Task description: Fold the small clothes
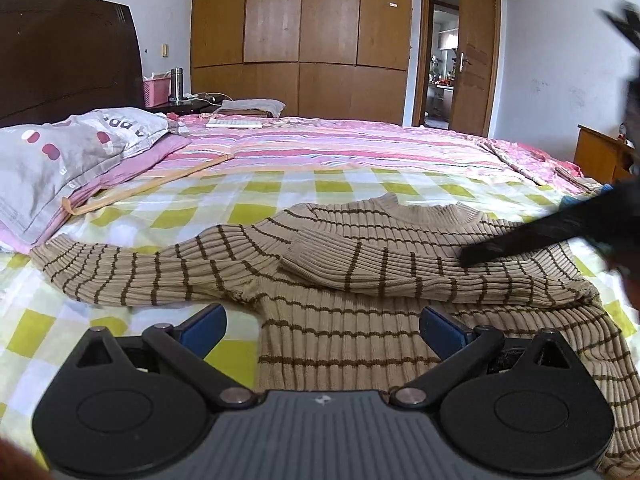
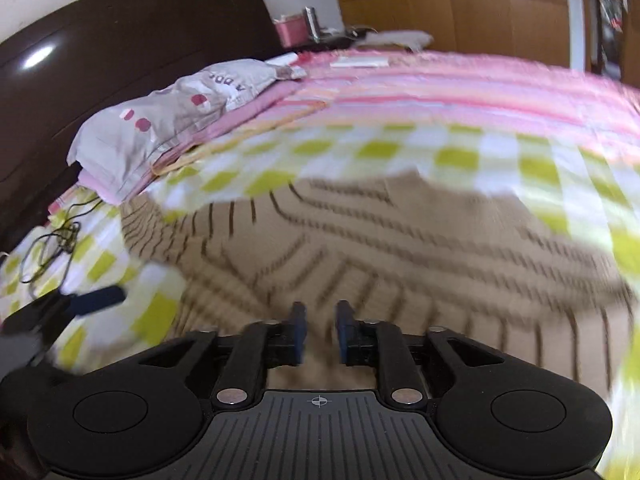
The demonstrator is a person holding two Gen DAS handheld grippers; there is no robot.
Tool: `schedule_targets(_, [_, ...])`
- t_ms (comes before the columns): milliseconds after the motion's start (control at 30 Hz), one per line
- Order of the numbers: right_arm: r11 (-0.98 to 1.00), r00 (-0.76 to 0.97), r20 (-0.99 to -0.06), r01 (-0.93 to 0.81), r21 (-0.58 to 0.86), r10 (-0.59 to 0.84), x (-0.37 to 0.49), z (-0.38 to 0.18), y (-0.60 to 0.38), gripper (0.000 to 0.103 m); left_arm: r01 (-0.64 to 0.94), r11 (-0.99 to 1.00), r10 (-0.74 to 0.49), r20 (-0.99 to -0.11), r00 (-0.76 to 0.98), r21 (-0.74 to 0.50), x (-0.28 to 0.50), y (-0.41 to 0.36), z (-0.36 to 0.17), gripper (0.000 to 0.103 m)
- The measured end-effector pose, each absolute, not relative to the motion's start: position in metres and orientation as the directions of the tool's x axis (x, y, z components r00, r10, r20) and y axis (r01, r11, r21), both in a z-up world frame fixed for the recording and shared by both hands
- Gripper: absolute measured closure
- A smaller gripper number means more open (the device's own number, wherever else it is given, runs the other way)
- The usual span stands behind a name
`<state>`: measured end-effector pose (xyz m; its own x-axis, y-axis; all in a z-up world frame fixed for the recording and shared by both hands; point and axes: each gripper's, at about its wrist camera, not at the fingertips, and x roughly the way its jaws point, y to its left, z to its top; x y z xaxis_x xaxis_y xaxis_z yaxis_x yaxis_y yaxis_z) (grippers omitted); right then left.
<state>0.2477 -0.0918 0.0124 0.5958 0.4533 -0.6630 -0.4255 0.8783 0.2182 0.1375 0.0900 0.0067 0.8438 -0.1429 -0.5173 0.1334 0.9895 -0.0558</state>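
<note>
Lying flat: one striped sweater [image 1: 360,264]; left gripper [image 1: 322,326] jaws wide, right gripper [image 2: 320,330] jaws narrowly apart, both empty.

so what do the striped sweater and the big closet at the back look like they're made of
Sweater: ribbed knit, likely wool or acrylic yarn, matte; raised ribs and a thick cuff show, beige with thin brown stripes. Wardrobe: wood or wood-look laminate, orange-brown with a smooth, slightly satin face; faint grain and flat panel seams show, but solid wood versus veneer cannot be told.
</note>
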Motion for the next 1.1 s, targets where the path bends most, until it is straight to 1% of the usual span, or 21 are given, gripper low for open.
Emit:
schedule_targets(133, [0.869, 0.604, -0.667, -0.474, 0.138, 0.436, 0.276, 0.003, -0.064, 0.073, 0.128, 0.991, -0.133, -0.513, 0.848, -0.046, 0.140, 0.093, 0.005, 0.000])
schedule_targets(200, [0.862, 0.597, -0.687, -0.499, 0.086, 0.414, 0.290, -0.005, -0.048, 0.061, 0.124, 0.991, -0.132, -0.517, 0.846, -0.051, 0.143, 0.096, 0.004, 0.000])
schedule_targets(267, [0.860, 0.603, -0.699, -0.509, 0.036, 0.385, 0.299, -0.014, -0.041, 0.056, 0.117, 0.992, -0.128, -0.519, 0.845, -0.054, 0.145, 0.099, 0.004, 0.000])
schedule_targets(333, [0.858, 0.570, -0.728, -0.512, 0.049, 0.381, 0.309, -0.023, -0.037, 0.056, 0.110, 0.992, -0.125, -0.517, 0.847, -0.059, 0.146, 0.102, 0.004, 0.000])
schedule_targets(367, [0.860, 0.558, -0.733, -0.505, 0.073, 0.389, 0.312, -0.027, -0.037, 0.057, 0.106, 0.992, -0.123, -0.516, 0.848, -0.063, 0.146, 0.104, 0.005, 0.000])
schedule_targets(400, [0.865, 0.560, -0.730, -0.494, 0.086, 0.392, 0.313, -0.028, -0.039, 0.072, 0.102, 0.993, -0.121, -0.514, 0.849, -0.065, 0.147, 0.105, 0.005, 0.000])
schedule_targets(433, [0.866, 0.560, -0.728, -0.491, 0.094, 0.396, 0.313, -0.027, -0.039, 0.083, 0.098, 0.993, -0.119, -0.512, 0.851, -0.069, 0.147, 0.107, 0.006, 0.000])
schedule_targets(467, [0.869, 0.556, -0.728, -0.482, 0.112, 0.401, 0.314, -0.025, -0.041, 0.096, 0.095, 0.993, -0.118, -0.511, 0.851, -0.072, 0.148, 0.108, 0.006, 0.000])
schedule_targets(500, [0.873, 0.555, -0.727, -0.471, 0.125, 0.403, 0.315, -0.023, -0.042, 0.097, 0.091, 0.993, -0.117, -0.512, 0.851, -0.077, 0.148, 0.109, 0.006, 0.000])
schedule_targets(600, [0.883, 0.598, -0.702, -0.460, 0.094, 0.386, 0.317, -0.015, -0.041, 0.098, 0.083, 0.993, -0.117, -0.515, 0.849, -0.089, 0.150, 0.112, 0.006, 0.000])
schedule_targets(667, [0.886, 0.613, -0.685, -0.453, 0.103, 0.393, 0.322, -0.011, -0.040, 0.098, 0.082, 0.993, -0.117, -0.513, 0.851, -0.090, 0.150, 0.112, 0.006, 0.000])
schedule_targets(833, [0.897, 0.624, -0.690, -0.433, 0.087, 0.367, 0.326, -0.013, -0.039, 0.090, 0.090, 0.994, -0.109, -0.502, 0.858, -0.062, 0.147, 0.109, 0.007, 0.000])
schedule_targets(1000, [0.888, 0.665, -0.629, -0.449, 0.094, 0.403, 0.281, 0.004, -0.059, 0.089, 0.091, 0.993, -0.113, -0.491, 0.864, -0.069, 0.146, 0.111, 0.010, 0.000])
schedule_targets(1067, [0.877, 0.653, -0.641, -0.476, 0.067, 0.403, 0.266, 0.002, -0.062, 0.085, 0.088, 0.993, -0.112, -0.489, 0.865, -0.072, 0.145, 0.112, 0.011, 0.000])
schedule_targets(1100, [0.882, 0.653, -0.658, -0.471, 0.036, 0.375, 0.262, -0.003, -0.064, 0.084, 0.088, 0.993, -0.113, -0.488, 0.865, -0.074, 0.145, 0.112, 0.012, 0.000])
